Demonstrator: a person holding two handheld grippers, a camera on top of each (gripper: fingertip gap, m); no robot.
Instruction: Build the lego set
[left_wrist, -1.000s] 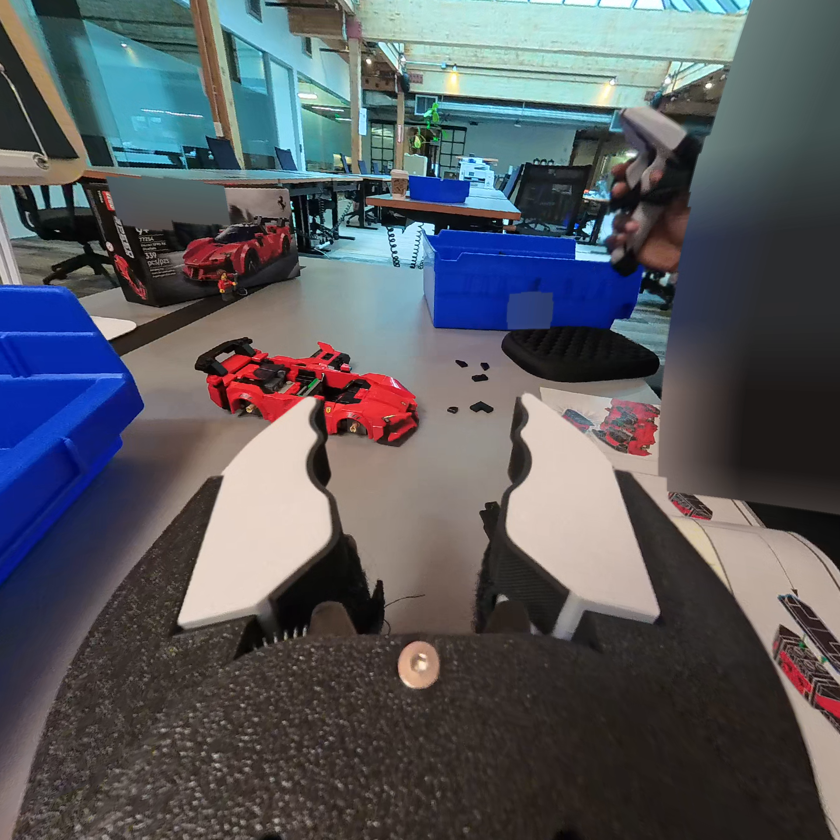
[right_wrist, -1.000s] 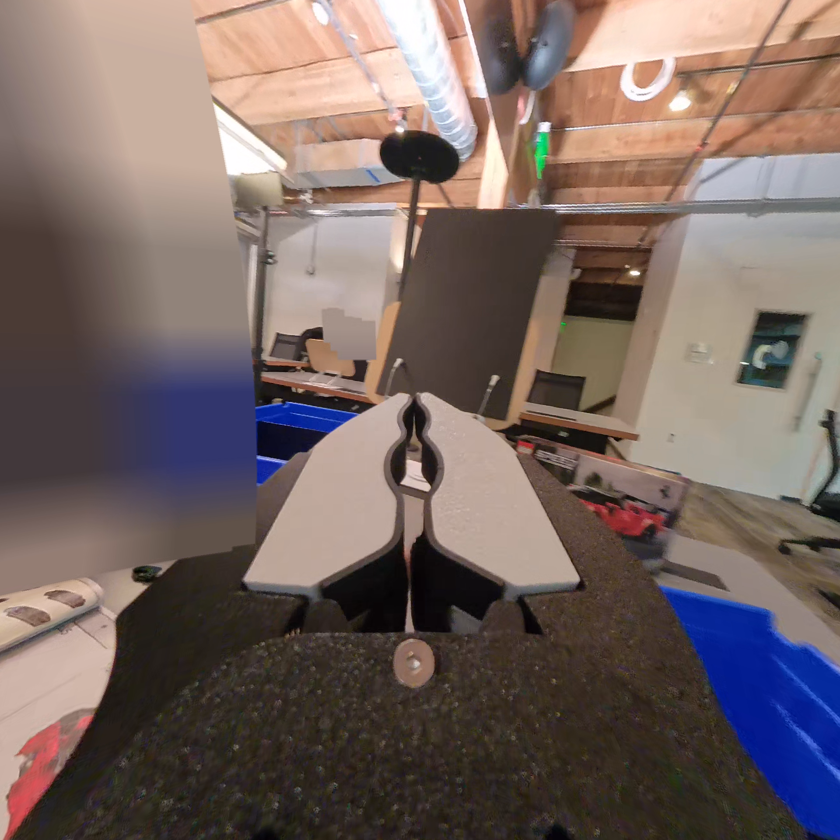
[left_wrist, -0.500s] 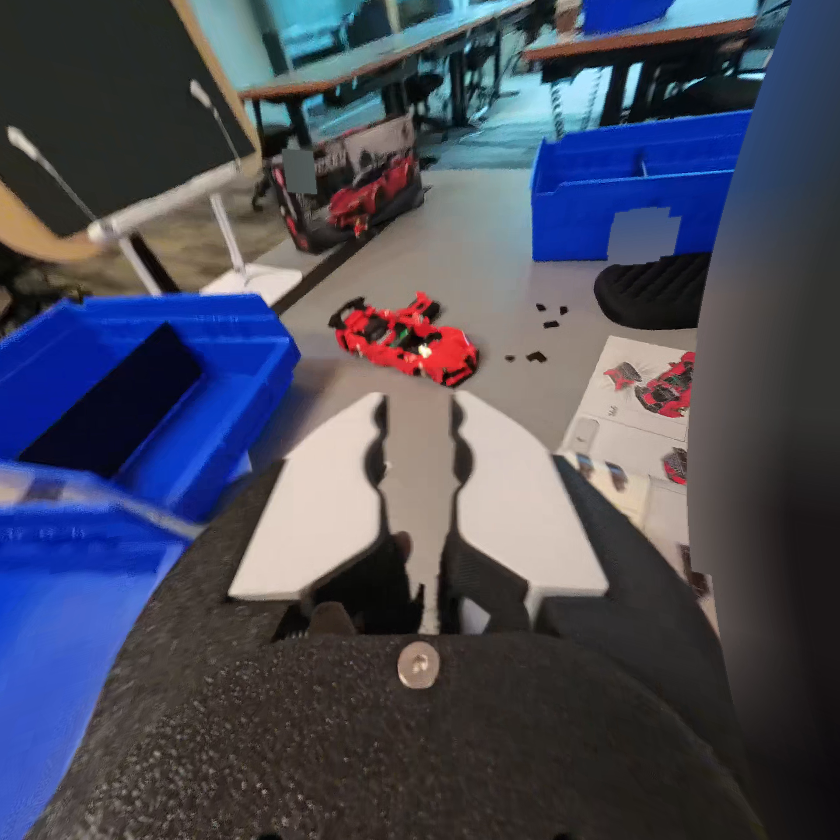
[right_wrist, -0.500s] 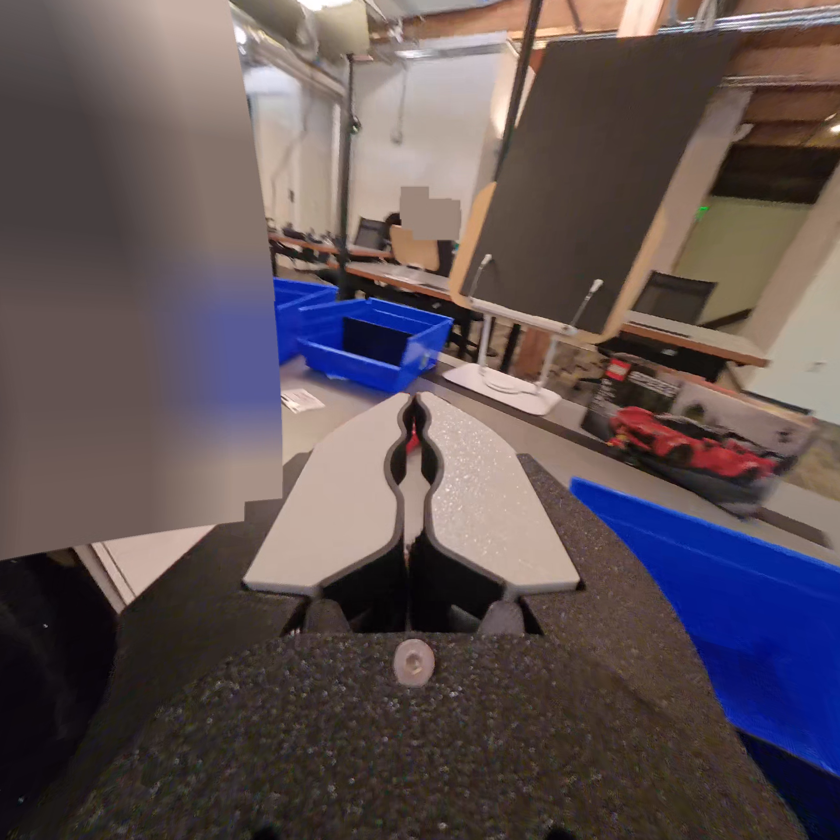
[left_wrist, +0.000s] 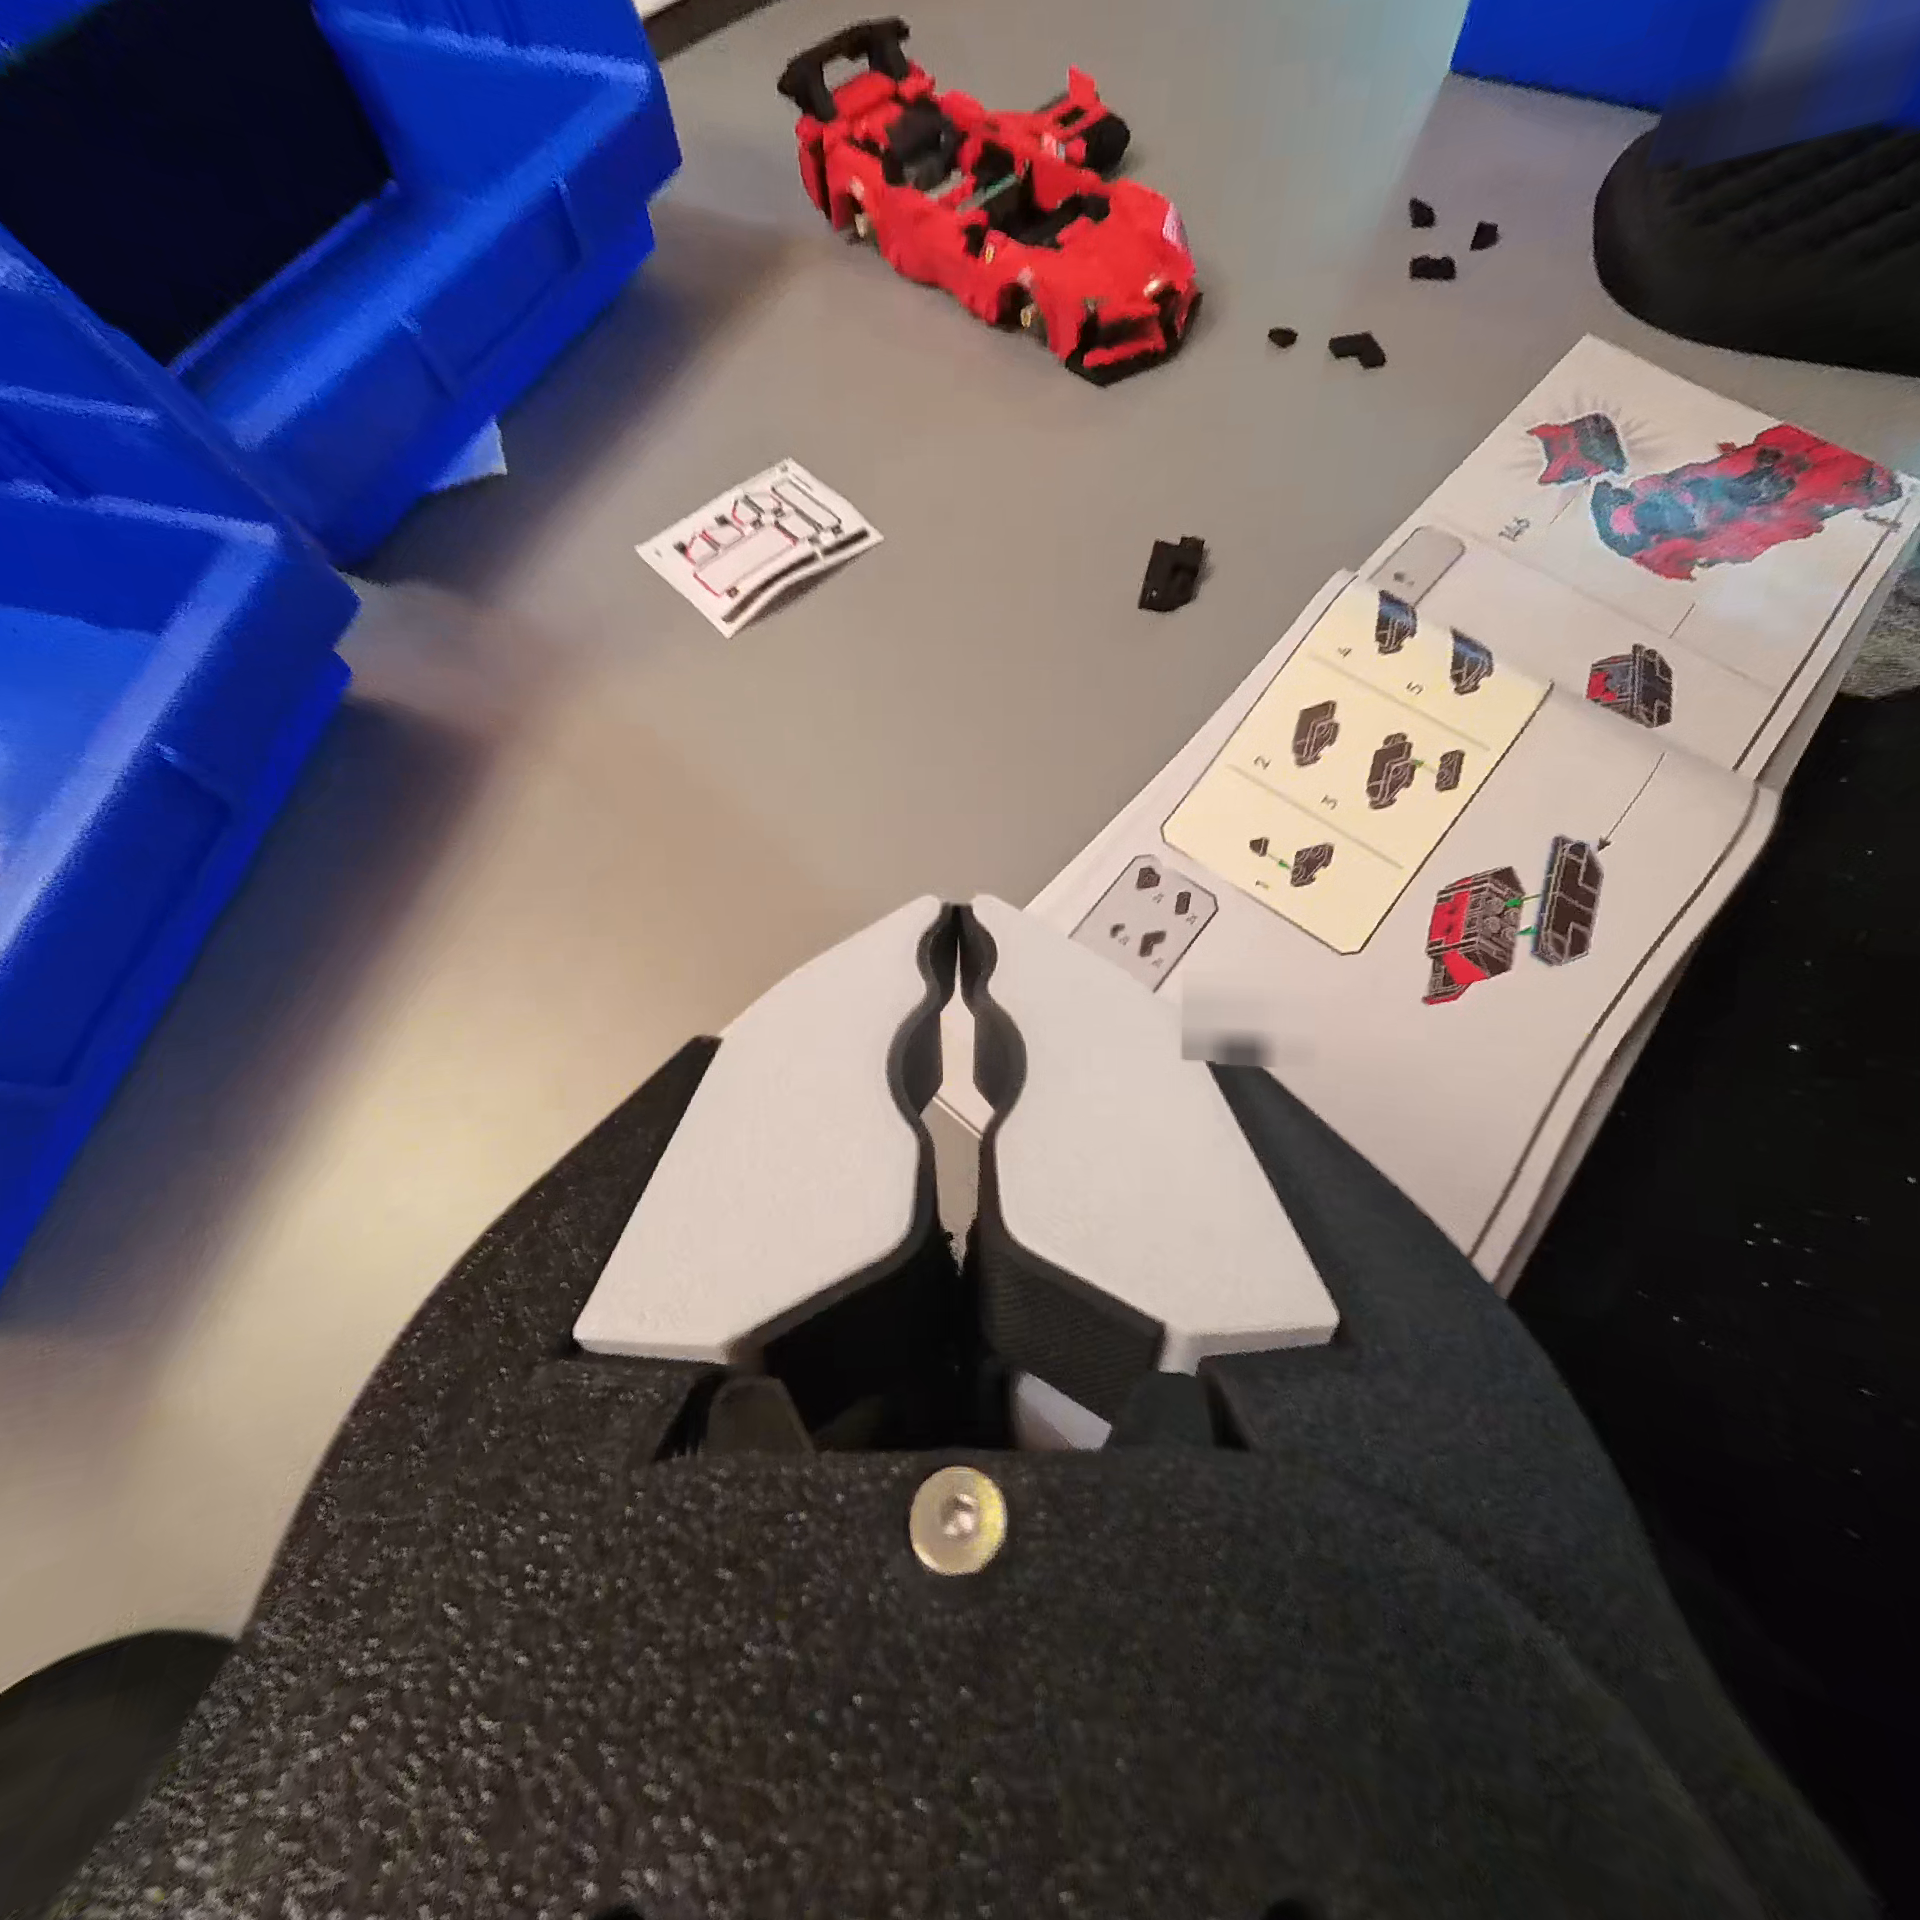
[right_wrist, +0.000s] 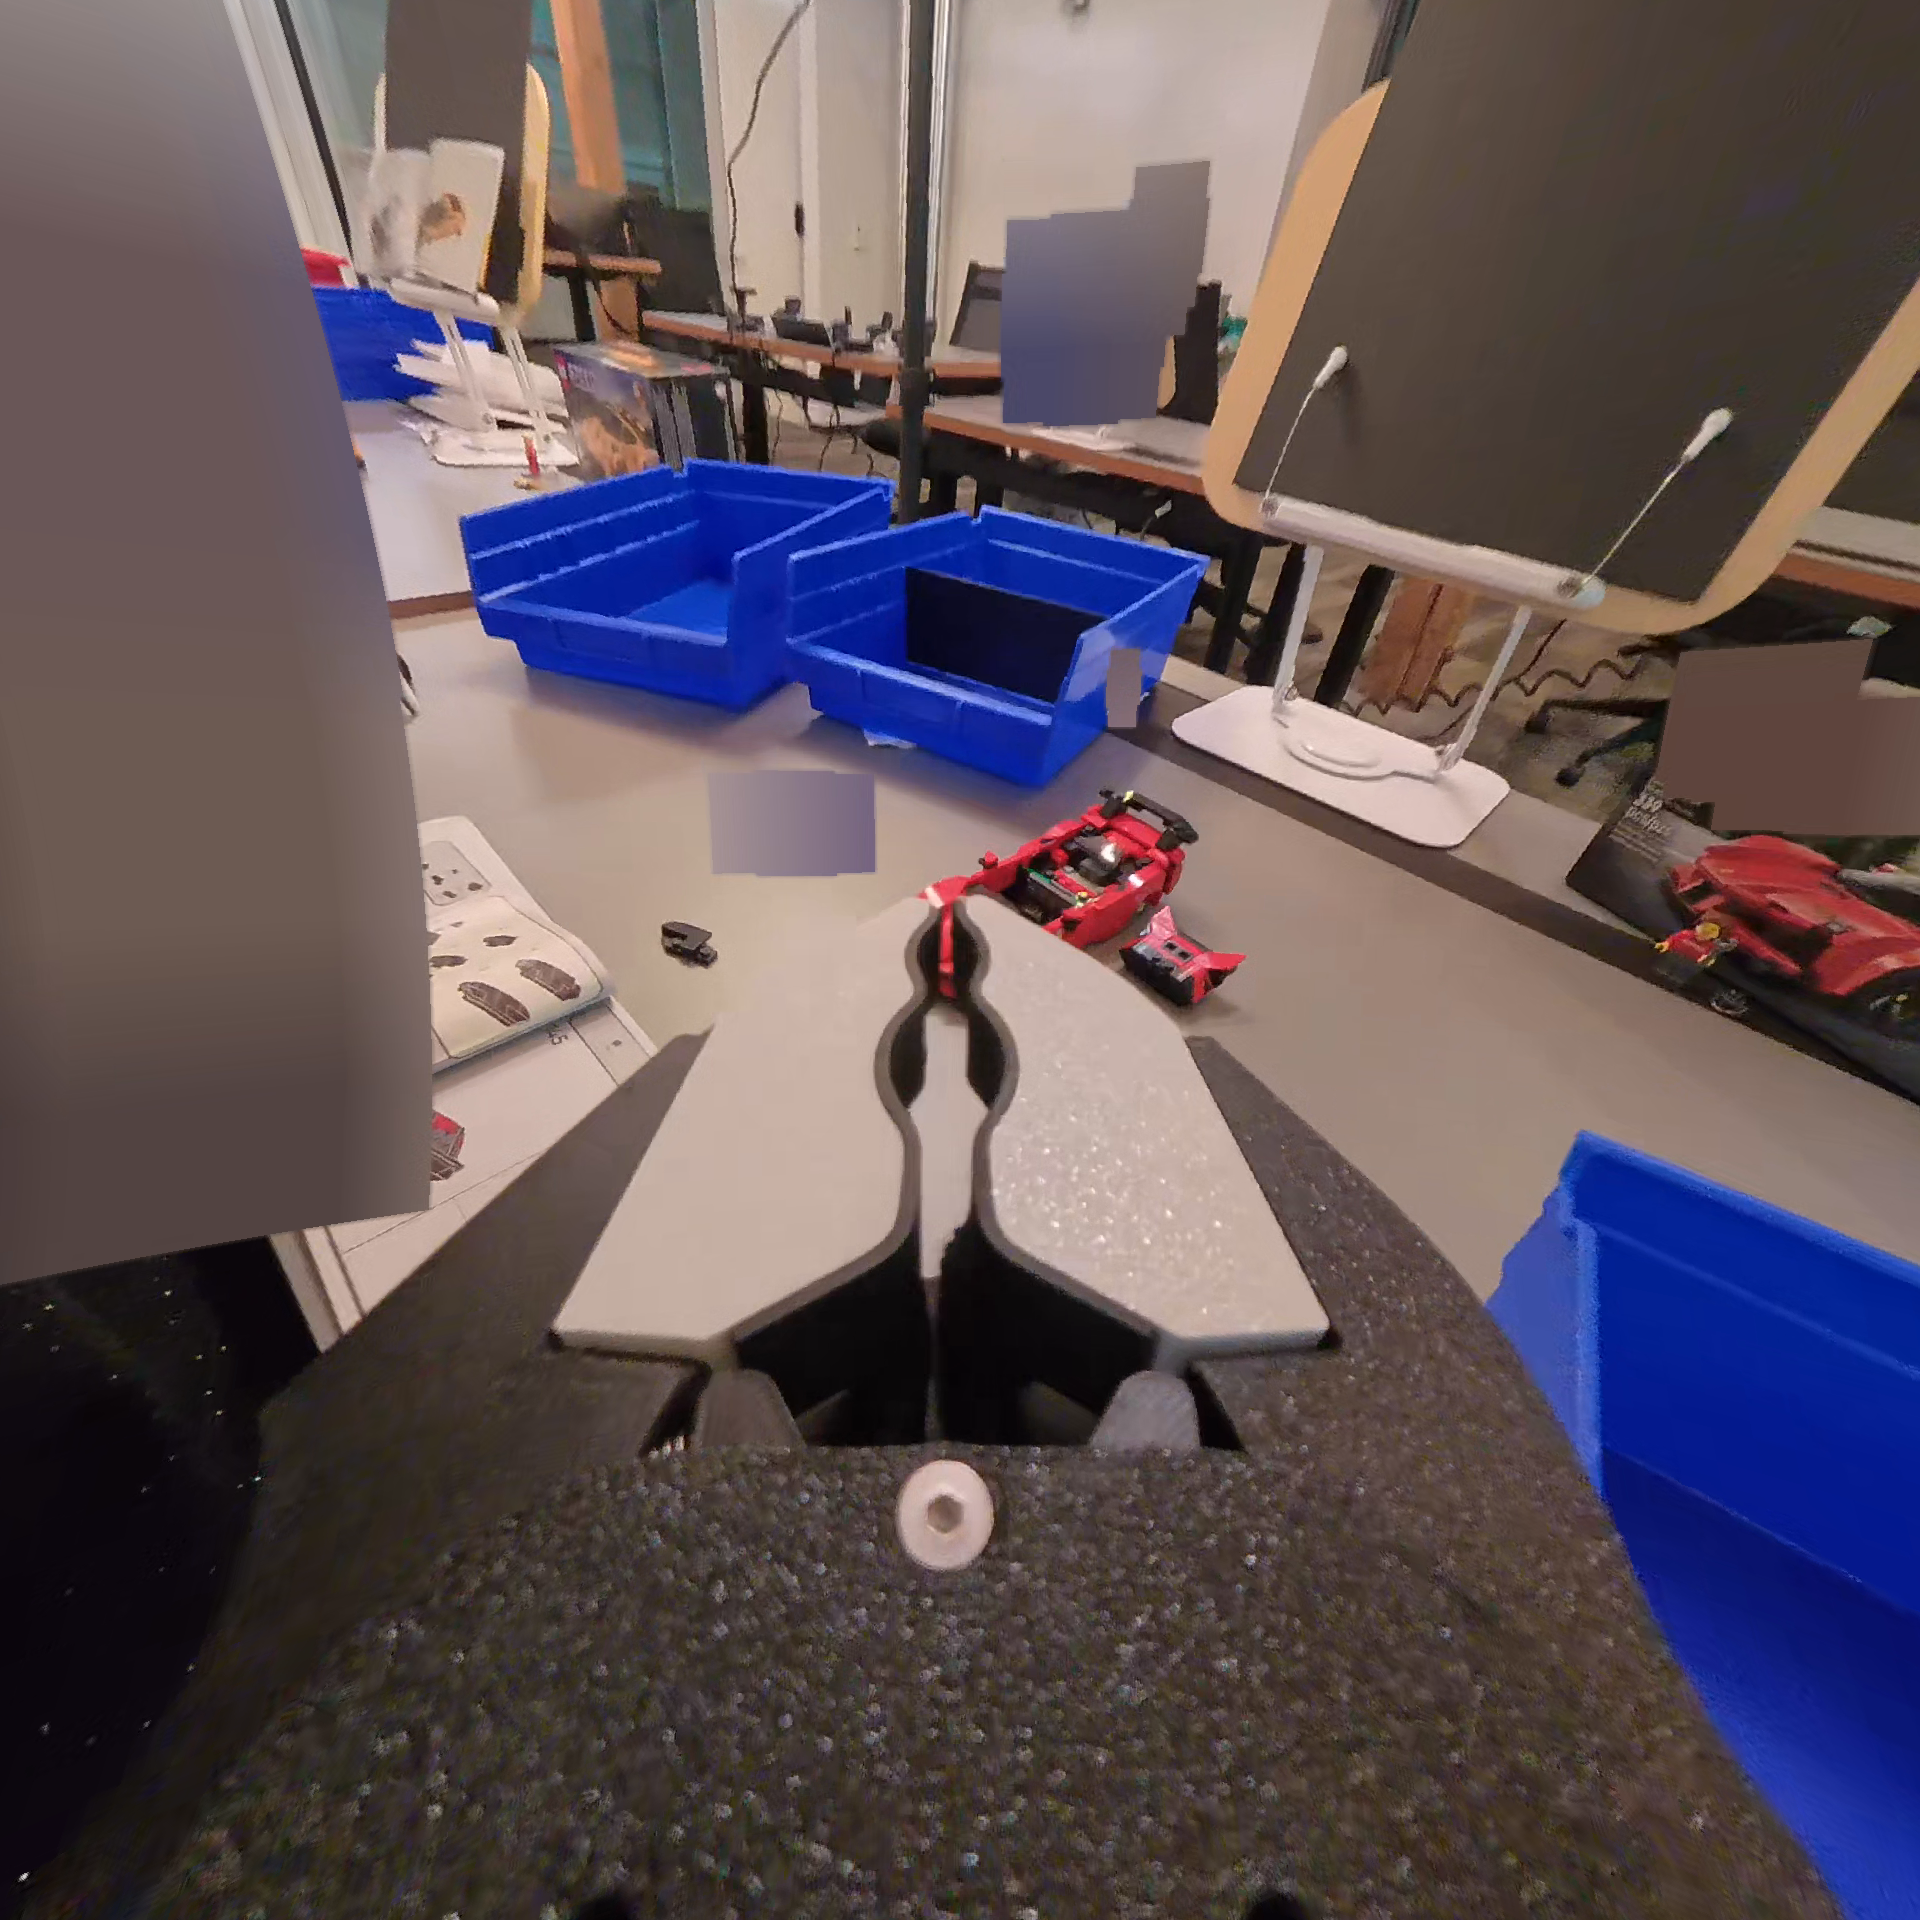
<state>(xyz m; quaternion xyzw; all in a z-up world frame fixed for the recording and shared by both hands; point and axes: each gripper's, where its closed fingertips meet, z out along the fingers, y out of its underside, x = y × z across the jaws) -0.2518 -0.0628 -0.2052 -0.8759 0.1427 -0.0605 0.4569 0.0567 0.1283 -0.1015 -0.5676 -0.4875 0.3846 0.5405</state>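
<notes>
Left jaws closed since earlier; red car (left_wrist: 997, 218) well ahead.

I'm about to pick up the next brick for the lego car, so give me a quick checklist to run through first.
1. Left gripper free: ok, shut on nothing.
2. Right gripper free: cannot tell; shut, but red shows in its gap.
3. Instruction booklet open: ok.
4. Loose black piece unobstructed: ok, lies alone beside the booklet.
5. Red car upright on its wheels: ok.
</notes>
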